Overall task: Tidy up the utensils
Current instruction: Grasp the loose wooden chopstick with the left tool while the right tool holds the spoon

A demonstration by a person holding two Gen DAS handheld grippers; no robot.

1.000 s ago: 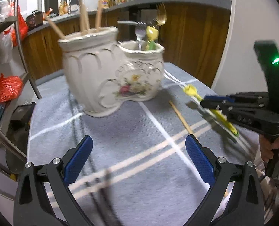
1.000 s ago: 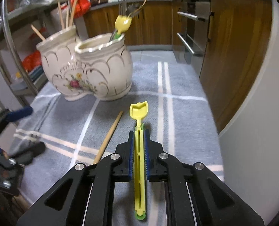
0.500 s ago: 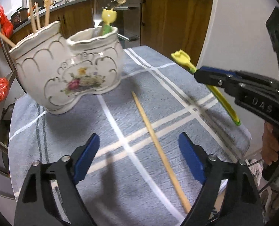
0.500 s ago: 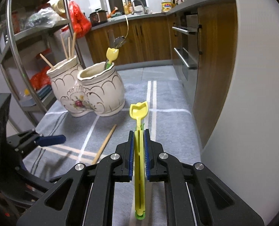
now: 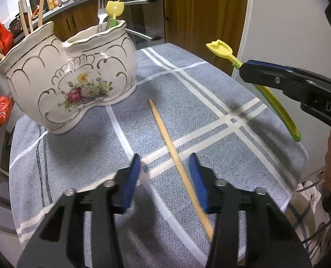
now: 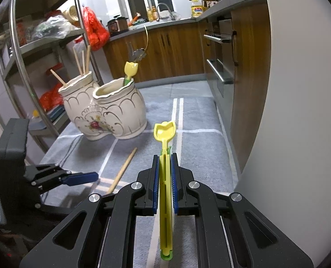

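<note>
Right tongs are closed on a yellow spoon, its tulip-shaped tip pointing to frame centre, above the grey cloth. Left tongs are partly open, pads either side of a wooden chopstick lying on the cloth at lower centre, not gripping it. At upper left stands a white double holder containing chopsticks, a fork and a matching yellow spoon.
</note>
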